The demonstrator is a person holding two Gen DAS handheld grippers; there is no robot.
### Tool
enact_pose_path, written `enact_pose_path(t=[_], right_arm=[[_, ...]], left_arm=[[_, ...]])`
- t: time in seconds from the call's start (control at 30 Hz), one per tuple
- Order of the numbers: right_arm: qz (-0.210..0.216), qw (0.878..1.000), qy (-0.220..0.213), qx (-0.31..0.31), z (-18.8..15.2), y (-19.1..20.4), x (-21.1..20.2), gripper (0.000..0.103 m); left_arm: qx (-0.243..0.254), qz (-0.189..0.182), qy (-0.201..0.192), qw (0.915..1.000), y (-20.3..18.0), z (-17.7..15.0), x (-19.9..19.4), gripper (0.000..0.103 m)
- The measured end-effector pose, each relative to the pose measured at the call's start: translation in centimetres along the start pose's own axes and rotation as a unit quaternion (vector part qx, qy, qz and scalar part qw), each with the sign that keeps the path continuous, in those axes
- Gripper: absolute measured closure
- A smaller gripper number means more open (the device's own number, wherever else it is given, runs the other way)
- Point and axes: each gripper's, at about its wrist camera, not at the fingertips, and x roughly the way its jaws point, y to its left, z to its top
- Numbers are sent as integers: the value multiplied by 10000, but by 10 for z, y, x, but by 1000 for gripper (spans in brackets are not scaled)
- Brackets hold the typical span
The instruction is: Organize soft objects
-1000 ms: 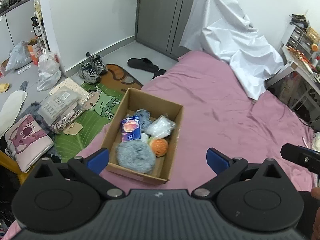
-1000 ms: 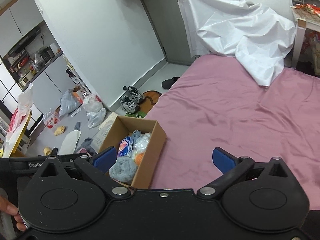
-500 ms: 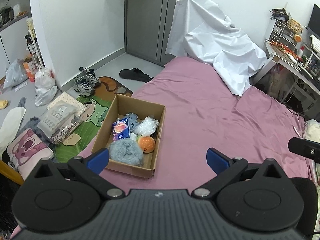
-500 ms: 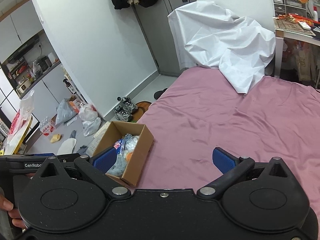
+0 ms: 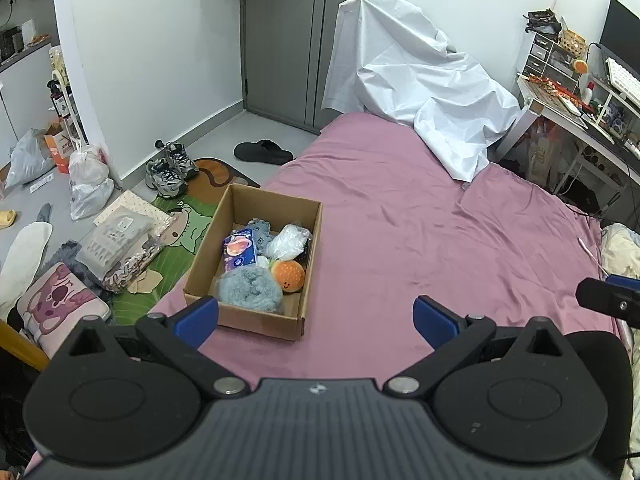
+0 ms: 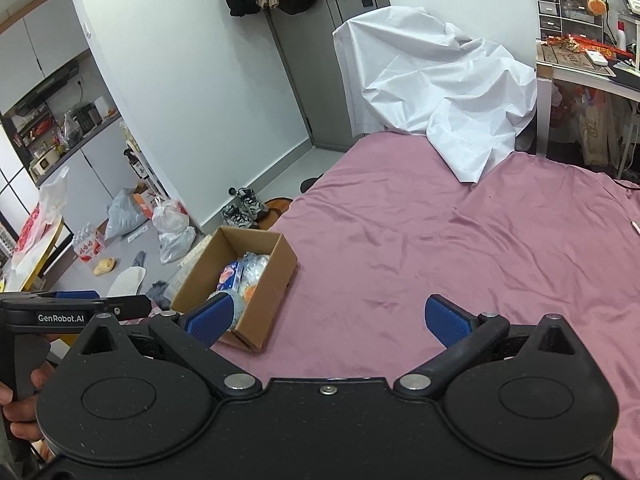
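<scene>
A cardboard box point(image 5: 310, 248) stands on the pink bed sheet near its left edge. It holds a grey fluffy ball point(image 5: 249, 290), an orange smiley ball point(image 5: 287, 275), a blue packet point(image 5: 239, 249), a clear plastic bag point(image 5: 289, 241) and a grey plush point(image 5: 259, 229). The box also shows in the right wrist view point(image 6: 280, 270). My left gripper point(image 5: 316, 318) is open and empty, above the bed on the near side of the box. My right gripper point(image 6: 328, 318) is open and empty, to the right of the box.
A white sheet point(image 5: 420, 88) drapes over something at the head of the bed. The floor at left holds shoes point(image 5: 168, 168), bags point(image 5: 86, 184), a green mat point(image 5: 176, 236) and a pink cushion point(image 5: 60, 300). A cluttered desk point(image 5: 580, 100) stands at right.
Both grippers have pulled back and up from the box, which now looks smaller and farther. Both stay open and empty. The box contents have not moved.
</scene>
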Motion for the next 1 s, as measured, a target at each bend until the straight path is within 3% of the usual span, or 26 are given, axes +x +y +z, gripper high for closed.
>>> enact_pose_path(t=[0.27, 1.0], right_arm=[[47, 9999, 128, -81, -11, 5, -4, 0], [128, 9991, 288, -293, -21, 20, -4, 0]], left_arm=[[0, 191, 21, 9998, 5, -10, -5, 0], [-28, 196, 54, 9998, 9, -22, -4, 0]])
